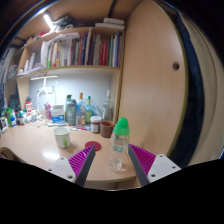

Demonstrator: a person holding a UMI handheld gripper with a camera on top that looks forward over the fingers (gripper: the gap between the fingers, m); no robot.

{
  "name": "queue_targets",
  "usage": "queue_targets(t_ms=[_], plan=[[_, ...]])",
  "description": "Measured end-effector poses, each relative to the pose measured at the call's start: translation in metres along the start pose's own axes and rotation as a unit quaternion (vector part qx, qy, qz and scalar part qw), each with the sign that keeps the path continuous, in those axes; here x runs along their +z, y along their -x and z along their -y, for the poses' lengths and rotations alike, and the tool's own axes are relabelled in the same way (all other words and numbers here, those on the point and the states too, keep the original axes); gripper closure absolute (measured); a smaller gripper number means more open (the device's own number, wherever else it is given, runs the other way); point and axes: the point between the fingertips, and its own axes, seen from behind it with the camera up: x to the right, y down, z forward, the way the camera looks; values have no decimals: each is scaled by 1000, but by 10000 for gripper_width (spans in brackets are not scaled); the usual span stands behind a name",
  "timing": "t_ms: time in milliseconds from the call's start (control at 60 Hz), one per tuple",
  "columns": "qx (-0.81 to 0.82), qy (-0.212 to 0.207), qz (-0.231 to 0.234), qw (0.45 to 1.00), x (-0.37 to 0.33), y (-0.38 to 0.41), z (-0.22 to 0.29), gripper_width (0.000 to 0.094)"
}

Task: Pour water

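Although its cap and shoulders show clearly, the clear plastic bottle [120, 143] with the green cap is hard to read lower down: its transparent body blends into the desk, any water level inside cannot be made out, and its base is cut off between the fingers. It stands upright on the wooden desk [35, 152], between the two fingers of the gripper [116, 160], nearer the right one. The jaws stand wide apart; the magenta pad [84, 160] on the left finger is clearly away from the bottle, with a strip of desk showing between them, while the pad on the right finger [141, 158] lies just beside the bottle, and whether it touches cannot be told. Nothing shows both fingers pressing on it.

Just ahead of the left finger stands a small pale green cup [62, 137]. Beyond the bottle, a dark cup [107, 128] and a cluster of bottles and jars [80, 110] crowd the back of the desk, too small to tell apart. Above them a shelf holds a row of books [85, 50], titles unreadable, under a bright lamp [49, 22]. To the right rises a wooden cabinet door [152, 70] with a small round knob.
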Motion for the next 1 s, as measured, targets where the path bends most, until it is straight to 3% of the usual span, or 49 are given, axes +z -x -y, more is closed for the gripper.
queue_targets(t_ms=[250,417,433,483,667,833,933,1000], plan=[[33,20,16,999,116,-15,-76,175],[42,2,8,999,160,-18,-83,188],[43,0,9,999,167,-19,-81,197],[48,10,13,999,176,-14,-88,394],[41,49,-33,997,188,-19,-87,502],[-36,69,-44,996,193,-2,-32,511],[-204,74,-55,975,213,12,14,510],[-354,61,-65,931,231,28,42,509]])
